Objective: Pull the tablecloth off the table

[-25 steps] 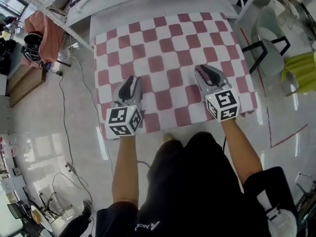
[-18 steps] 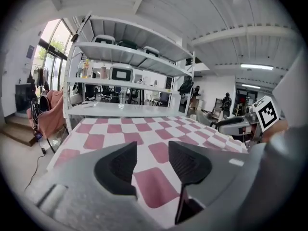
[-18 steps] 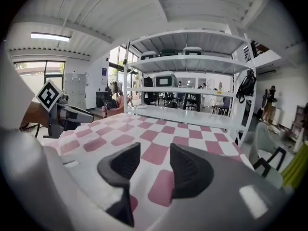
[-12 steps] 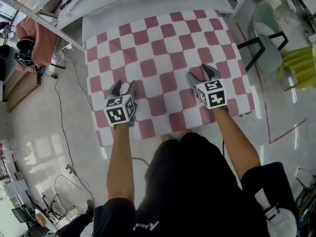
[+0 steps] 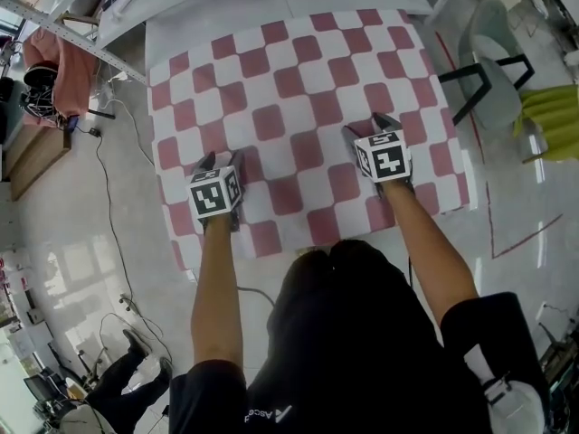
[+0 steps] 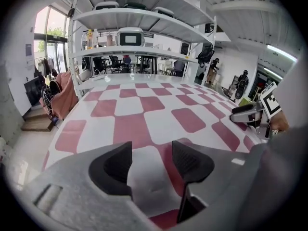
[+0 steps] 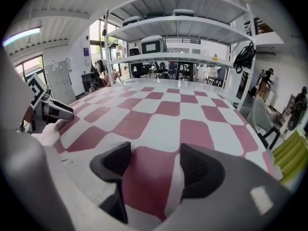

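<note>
- A shelf rack stands beyond both claws; a chair sits right of the right claw, and a floor cable lies left of the left claw
- The checked tablecloth lies spread over the table, under both claws
- Both claws' jaws have just been opening and stand wide, with unpinched cloth between them
</note>
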A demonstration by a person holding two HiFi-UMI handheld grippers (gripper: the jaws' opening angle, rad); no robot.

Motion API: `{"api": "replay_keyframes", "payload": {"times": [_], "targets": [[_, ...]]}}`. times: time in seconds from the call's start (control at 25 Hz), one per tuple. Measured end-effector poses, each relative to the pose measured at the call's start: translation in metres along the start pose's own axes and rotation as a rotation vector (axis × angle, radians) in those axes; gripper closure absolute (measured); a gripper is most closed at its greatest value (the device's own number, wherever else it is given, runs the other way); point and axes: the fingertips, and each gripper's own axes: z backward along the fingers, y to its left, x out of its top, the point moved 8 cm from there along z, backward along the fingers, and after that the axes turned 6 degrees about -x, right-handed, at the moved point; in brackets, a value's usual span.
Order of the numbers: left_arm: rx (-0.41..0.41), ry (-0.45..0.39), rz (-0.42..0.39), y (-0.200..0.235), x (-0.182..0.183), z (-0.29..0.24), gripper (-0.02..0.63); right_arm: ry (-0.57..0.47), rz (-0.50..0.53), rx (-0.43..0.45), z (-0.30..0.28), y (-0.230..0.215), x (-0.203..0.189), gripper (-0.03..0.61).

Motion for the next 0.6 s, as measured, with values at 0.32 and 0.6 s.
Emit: {"api": "replay_keyframes", "payload": {"times": [0.32,0.6], "targets": [[-0.004,0.047,-0.024,-0.002,0.004,-0.005,0.392,0.013,-0.017,0.004,-0.002,0.002,0.001,0.295],[-0.026,0.045,-0.054,-0.007,0.006,-0.01,0.484,0.006,0.025,0.02,-0.005,0.016,0.004,0.441]]}}
